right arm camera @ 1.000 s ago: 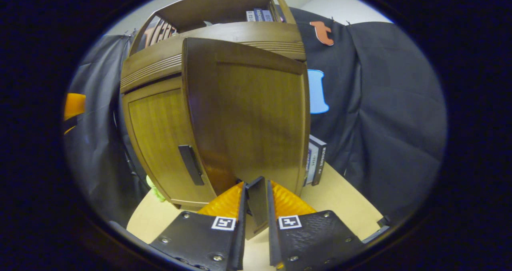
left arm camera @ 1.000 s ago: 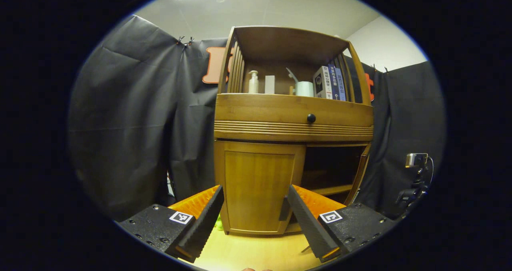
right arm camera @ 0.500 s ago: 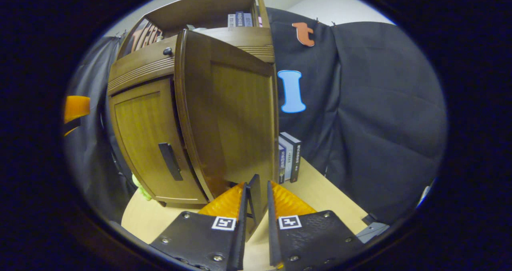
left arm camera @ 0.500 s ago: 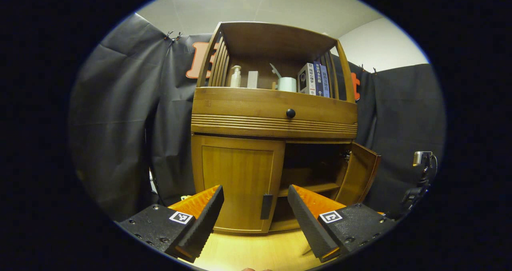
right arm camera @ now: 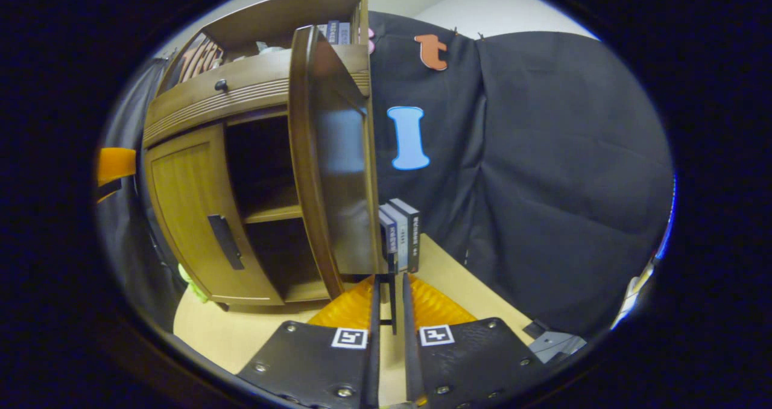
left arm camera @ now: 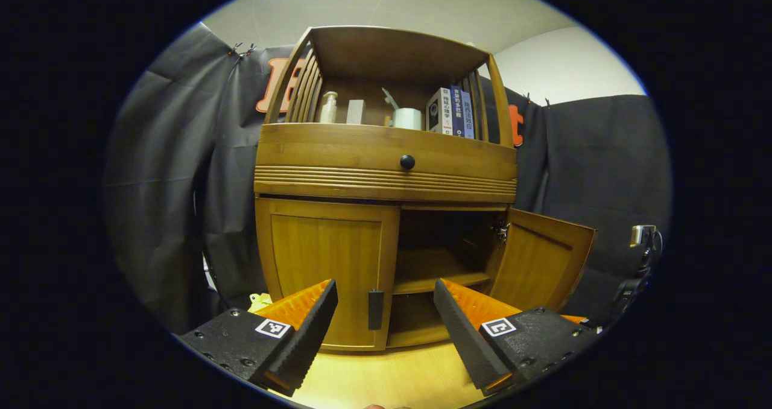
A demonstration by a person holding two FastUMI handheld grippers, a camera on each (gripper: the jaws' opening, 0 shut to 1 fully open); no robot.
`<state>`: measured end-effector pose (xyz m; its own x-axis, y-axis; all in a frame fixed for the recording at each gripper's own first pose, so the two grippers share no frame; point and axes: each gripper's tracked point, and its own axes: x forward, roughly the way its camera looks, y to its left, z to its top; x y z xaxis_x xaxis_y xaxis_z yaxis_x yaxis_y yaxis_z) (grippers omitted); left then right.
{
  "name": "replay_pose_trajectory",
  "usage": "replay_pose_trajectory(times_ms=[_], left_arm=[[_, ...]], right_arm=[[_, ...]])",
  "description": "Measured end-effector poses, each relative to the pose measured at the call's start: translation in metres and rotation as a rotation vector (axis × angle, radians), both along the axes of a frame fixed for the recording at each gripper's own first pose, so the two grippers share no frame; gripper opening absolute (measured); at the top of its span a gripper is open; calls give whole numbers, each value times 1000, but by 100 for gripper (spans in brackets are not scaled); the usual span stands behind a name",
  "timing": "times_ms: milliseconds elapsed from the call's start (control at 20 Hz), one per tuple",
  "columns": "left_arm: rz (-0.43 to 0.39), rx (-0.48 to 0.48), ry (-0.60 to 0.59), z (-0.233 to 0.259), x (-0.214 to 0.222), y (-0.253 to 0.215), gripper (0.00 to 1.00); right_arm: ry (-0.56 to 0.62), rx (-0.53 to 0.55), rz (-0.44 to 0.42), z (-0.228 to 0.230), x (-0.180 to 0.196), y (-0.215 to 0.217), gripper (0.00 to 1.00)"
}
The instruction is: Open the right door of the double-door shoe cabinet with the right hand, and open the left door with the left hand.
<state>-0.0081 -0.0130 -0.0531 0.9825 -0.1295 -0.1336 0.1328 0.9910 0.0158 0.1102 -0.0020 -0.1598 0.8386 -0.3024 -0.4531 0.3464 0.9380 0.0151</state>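
So roughly halfway, I'd say. The right door (left arm camera: 540, 258) is swung well out from the cabinet (left arm camera: 386, 161), and you can see the shelves inside, which look bare. The right gripper (right arm camera: 389, 312) has its fingers pinched on the thin dark handle (right arm camera: 392, 300) at that door's edge, directly ahead of it and close in. From its camera the door (right arm camera: 338, 155) is nearly edge-on, rising straight up in front.

What's left is the left door (left arm camera: 325, 264). It's shut flush, and its handle (left arm camera: 376, 309) sits low on its inner edge. The left gripper (left arm camera: 386, 330) is spread wide with nothing between the fingers, well short of the cabinet, and that handle lines up in the gap ahead of it, a bit left of centre. My guess is it needs to go forward and close on it.

Stuff that's hard to tell:
- Whether the right door is at its full swing, no way to judge.
- The right handle is mostly covered by the fingers, so the exact bite is unclear.
- There's something green (left arm camera: 260, 301) peeking out at the cabinet's left foot, can't identify it.
- Some books (right arm camera: 401, 234) stand beyond the right door, partly cut off by it.
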Motion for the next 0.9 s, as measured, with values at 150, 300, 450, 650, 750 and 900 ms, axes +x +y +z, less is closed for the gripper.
replay_pose_trajectory(times_ms=[150, 300, 450, 650, 750, 900], left_arm=[[-13, 1, 10, -7, 4, -6, 99], [-18, 10, 22, -15, 11, -8, 99], [-15, 25, 24, -25, 21, -5, 99], [14, 56, 41, -45, 42, 10, 97], [28, 70, 62, -58, 54, 17, 97], [27, 82, 99, -80, 73, 20, 96]], right_arm=[[-12, -12, -15, 6, -4, -14, 17], [-28, -67, -45, 13, -5, -31, 17], [-26, -105, -81, 16, -9, -46, 17], [-34, -127, -136, 20, -14, -68, 17], [-41, -143, -171, 23, -19, -81, 17], [-65, -106, -159, 27, -15, -78, 17]])
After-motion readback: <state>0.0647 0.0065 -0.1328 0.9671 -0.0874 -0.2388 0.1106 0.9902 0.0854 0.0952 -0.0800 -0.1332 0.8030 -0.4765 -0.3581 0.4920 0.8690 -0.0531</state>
